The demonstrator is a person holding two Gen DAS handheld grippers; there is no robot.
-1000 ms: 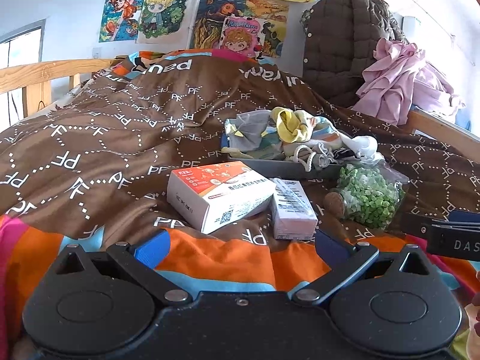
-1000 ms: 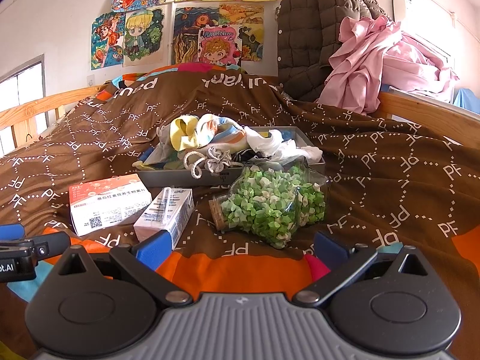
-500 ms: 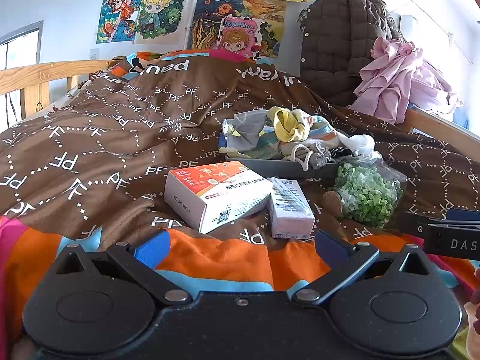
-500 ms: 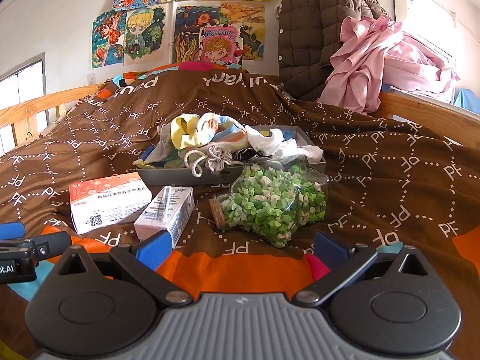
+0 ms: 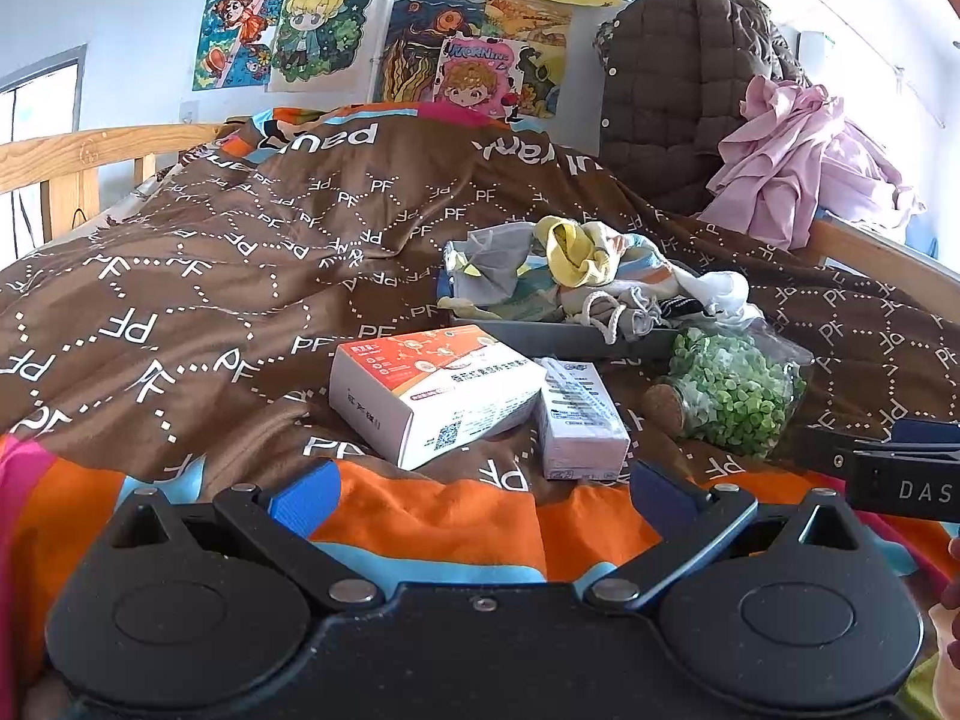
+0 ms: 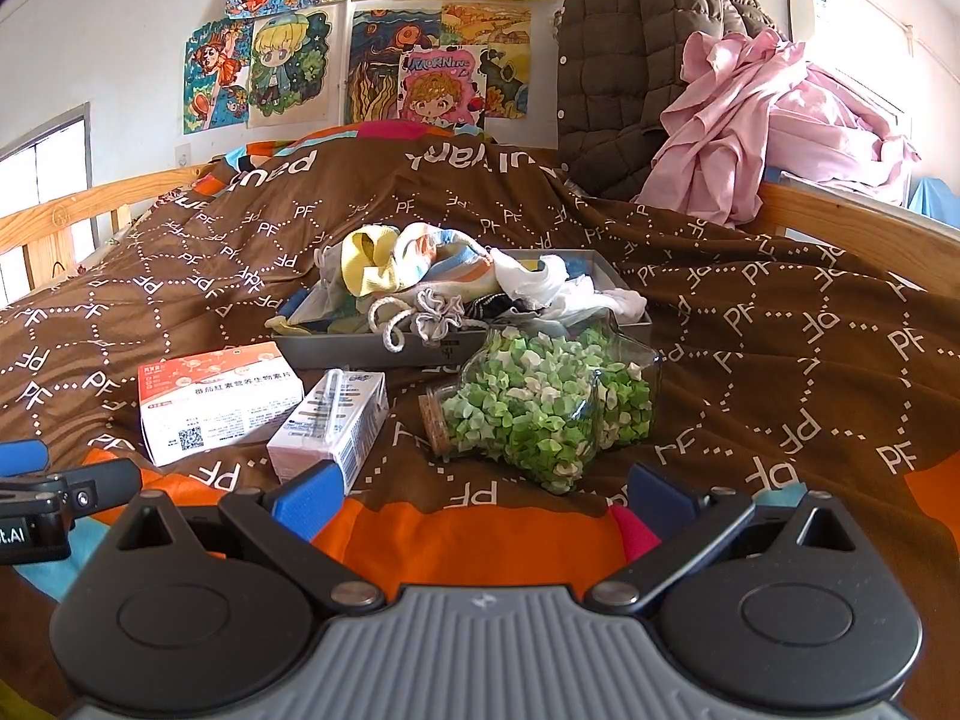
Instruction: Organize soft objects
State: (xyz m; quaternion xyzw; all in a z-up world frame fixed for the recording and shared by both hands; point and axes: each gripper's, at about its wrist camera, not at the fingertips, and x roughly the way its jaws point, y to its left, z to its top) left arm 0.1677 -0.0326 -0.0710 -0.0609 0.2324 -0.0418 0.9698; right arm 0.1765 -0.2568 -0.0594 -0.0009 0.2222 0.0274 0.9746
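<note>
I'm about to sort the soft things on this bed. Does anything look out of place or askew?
Yes. The cork-stoppered jar of green paper bits lies on its side beside the grey tray, unspilled. Cloth is heaped untidily in the tray, a white piece draping over its edge. Two hard cartons sit nearby.

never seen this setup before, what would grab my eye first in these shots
Probably the clear star-shaped jar of green paper stars, lying on its side on the brown PF-patterned blanket just ahead of the open right claw. Behind it sits a grey tray heaped with crumpled socks and cloths, and bright cartoon drawings cover the back wall.
</note>
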